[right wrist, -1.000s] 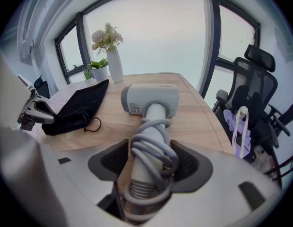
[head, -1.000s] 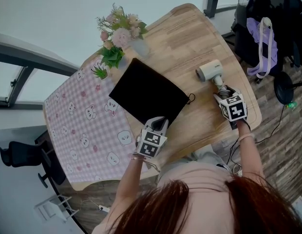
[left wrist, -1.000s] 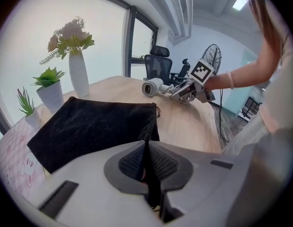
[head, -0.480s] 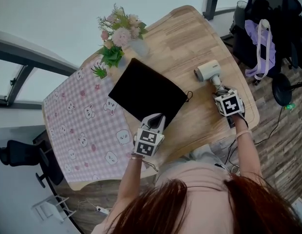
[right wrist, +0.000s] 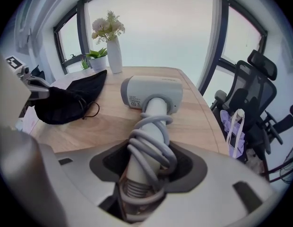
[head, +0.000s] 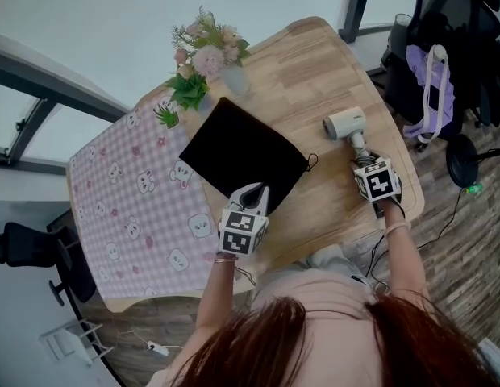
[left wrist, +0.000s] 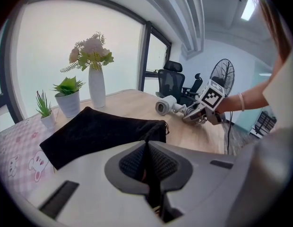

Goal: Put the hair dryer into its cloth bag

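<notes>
Head view: nothing is packed yet. One hair dryer [head: 345,123] lies on the bare wood of the counter [head: 314,63], well apart from the one black cloth bag [head: 242,153], which is spread flat, partly on a pink checked cloth [head: 137,208]. The left gripper [head: 254,190] is at the bag's near edge and the right gripper [head: 361,153] at the dryer's handle. By my reading both grasps are made; opening the bag's mouth, carrying the dryer across and sliding it in are all left. Also counted: one vase of flowers [head: 222,63] and two small potted plants [head: 185,95]

Left gripper view: its jaws are pressed together, with a fold of the bag's [left wrist: 99,131] hem pinched between them and drawn up into a peak. The dryer [left wrist: 166,105] is beyond, with the right gripper [left wrist: 203,113] on its handle. The same single vase and two pots stand behind the bag

Right gripper view: its jaws stand fairly wide and have just been closing; between them is the dryer's [right wrist: 153,91] handle, wrapped in its grey cord, and the pads look to bear on it. The head rests on the wood. To the left, the left gripper [right wrist: 41,92] holds the bag [right wrist: 66,100] raised at one edge
</notes>
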`<action>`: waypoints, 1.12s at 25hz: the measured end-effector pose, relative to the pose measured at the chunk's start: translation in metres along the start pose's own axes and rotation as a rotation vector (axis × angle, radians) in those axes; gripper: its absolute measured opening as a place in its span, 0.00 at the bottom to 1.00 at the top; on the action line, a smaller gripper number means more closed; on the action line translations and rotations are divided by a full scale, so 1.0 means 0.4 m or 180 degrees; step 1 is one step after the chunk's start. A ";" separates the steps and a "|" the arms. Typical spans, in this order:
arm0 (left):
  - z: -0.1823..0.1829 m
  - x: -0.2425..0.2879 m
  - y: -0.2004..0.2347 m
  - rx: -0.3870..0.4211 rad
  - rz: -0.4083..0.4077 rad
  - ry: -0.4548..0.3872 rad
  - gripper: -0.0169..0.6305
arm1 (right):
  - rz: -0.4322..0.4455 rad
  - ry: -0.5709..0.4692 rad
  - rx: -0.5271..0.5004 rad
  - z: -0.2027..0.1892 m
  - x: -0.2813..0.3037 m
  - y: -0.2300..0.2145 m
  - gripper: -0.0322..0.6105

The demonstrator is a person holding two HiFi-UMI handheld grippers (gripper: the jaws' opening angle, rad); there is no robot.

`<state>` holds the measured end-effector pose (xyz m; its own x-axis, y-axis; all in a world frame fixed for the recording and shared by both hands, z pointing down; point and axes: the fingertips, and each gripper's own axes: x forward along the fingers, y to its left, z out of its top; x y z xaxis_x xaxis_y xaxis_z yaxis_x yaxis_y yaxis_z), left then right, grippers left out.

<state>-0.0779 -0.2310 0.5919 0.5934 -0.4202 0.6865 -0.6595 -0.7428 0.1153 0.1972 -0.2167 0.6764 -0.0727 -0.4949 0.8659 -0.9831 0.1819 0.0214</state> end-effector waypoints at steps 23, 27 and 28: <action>0.038 -0.039 0.003 -0.0053 0.0134 -0.0189 0.05 | 0.0170 -0.0468 -0.0028 -0.002 -0.152 0.113 0.41; 0.041 -0.048 0.002 -0.0039 0.0137 -0.0202 0.05 | 0.0210 -0.0525 -0.0034 -0.007 -0.182 0.130 0.41; 0.041 -0.049 0.002 -0.0028 0.0139 -0.0204 0.05 | 0.0219 -0.0539 -0.0038 -0.008 -0.188 0.135 0.41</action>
<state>-0.0824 -0.2319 0.5666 0.5921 -0.4848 0.6437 -0.6892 -0.7186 0.0928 0.1501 -0.1669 0.6141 -0.1679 -0.6167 0.7690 -0.9728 0.2298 -0.0281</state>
